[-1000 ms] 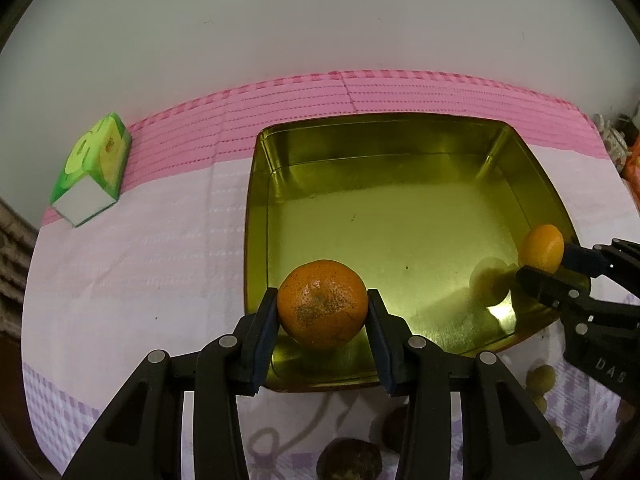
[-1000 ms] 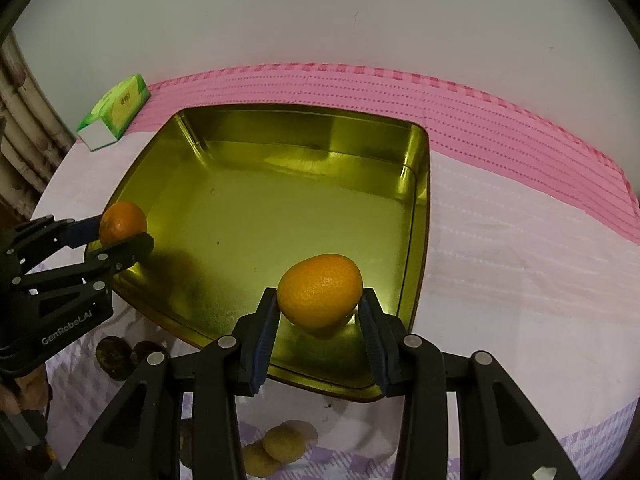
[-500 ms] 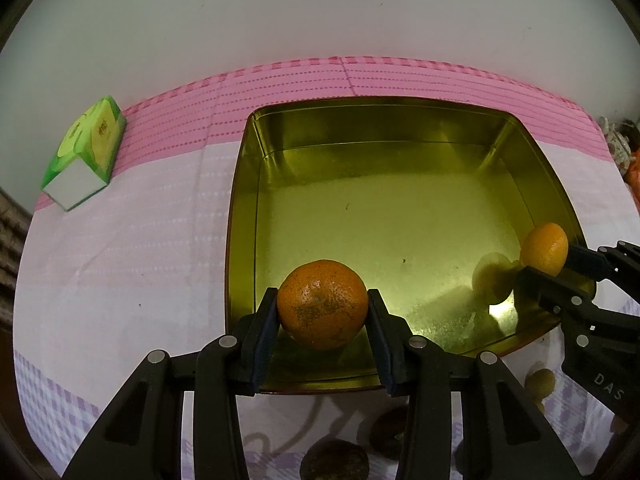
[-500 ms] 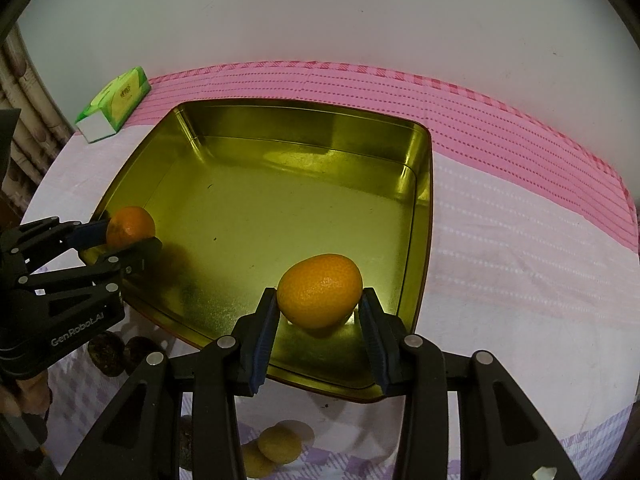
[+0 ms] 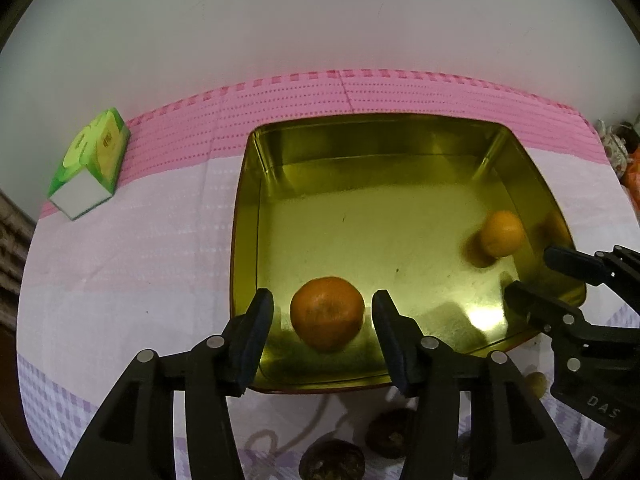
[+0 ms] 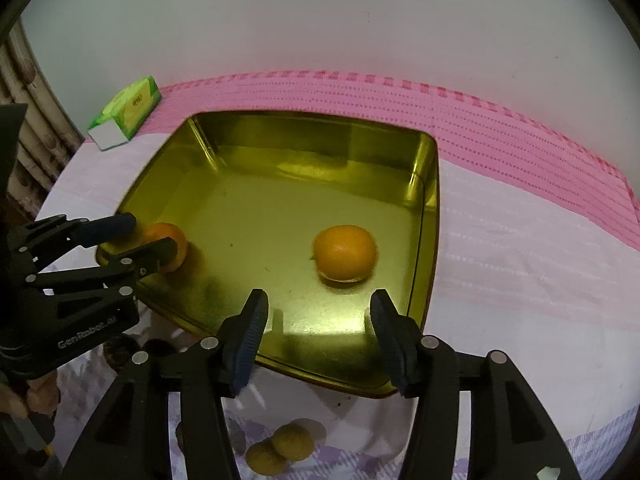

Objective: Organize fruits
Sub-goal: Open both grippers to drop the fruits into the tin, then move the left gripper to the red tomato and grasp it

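Note:
A gold metal tray [image 5: 244, 240] [image 6: 432, 216] lies on the pink and white cloth. My left gripper [image 5: 323, 332] is open, its fingers either side of a dark orange tangerine [image 5: 327, 312] [image 6: 170, 242] that rests on the tray floor near the front-left wall. My right gripper [image 6: 318, 330] is open, and a lighter orange fruit [image 6: 345, 252] [image 5: 502, 234] sits on the tray floor just ahead of it. Each gripper shows in the other's view: the right gripper [image 5: 536, 276], the left gripper [image 6: 138, 236].
A green tissue box [image 5: 90, 168] [image 6: 126, 118] lies at the back left on the cloth. Dark brown round fruits [image 5: 332, 460] and small yellowish ones [image 6: 280, 446] lie on the cloth in front of the tray. A white wall stands behind.
Both grippers opened and let go of their fruits. The tangerine and the lighter orange now rest on the tray floor; the lighter one sits further from the right fingers.

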The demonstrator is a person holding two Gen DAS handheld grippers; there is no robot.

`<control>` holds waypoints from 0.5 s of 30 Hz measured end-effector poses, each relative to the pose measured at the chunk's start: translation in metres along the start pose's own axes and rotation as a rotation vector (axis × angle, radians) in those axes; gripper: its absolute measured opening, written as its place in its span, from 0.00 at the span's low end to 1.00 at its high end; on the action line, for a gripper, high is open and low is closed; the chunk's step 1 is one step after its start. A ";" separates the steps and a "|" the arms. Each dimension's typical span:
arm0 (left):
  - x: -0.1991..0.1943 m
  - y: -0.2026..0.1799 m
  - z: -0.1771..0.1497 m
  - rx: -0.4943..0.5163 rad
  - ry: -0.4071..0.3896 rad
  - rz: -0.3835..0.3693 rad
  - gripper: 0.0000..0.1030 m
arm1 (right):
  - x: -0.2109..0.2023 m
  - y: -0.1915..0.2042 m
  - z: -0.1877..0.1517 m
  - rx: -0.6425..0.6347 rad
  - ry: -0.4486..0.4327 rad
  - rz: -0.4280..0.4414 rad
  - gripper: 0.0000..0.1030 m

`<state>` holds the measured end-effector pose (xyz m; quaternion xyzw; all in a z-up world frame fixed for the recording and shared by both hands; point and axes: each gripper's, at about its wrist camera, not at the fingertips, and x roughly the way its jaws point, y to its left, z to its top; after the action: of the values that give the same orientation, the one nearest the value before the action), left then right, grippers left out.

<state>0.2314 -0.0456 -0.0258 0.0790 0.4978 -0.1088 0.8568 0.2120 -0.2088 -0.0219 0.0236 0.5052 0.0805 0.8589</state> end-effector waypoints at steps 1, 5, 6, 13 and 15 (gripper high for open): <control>-0.003 0.000 0.000 -0.002 -0.004 -0.001 0.51 | -0.004 0.000 0.000 0.001 -0.008 -0.002 0.49; -0.017 -0.002 0.000 -0.005 -0.013 0.014 0.51 | -0.020 0.000 0.000 0.006 -0.039 -0.002 0.49; -0.021 -0.003 -0.001 -0.003 -0.020 0.013 0.51 | -0.026 -0.001 -0.001 0.008 -0.049 0.000 0.49; -0.057 -0.002 -0.016 0.005 -0.046 0.013 0.51 | -0.053 -0.002 -0.018 0.019 -0.081 -0.006 0.49; -0.063 -0.002 -0.026 0.008 -0.045 0.012 0.51 | -0.060 -0.003 -0.027 0.025 -0.081 -0.008 0.49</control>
<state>0.1792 -0.0341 0.0166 0.0830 0.4774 -0.1074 0.8682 0.1605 -0.2226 0.0162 0.0356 0.4710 0.0700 0.8786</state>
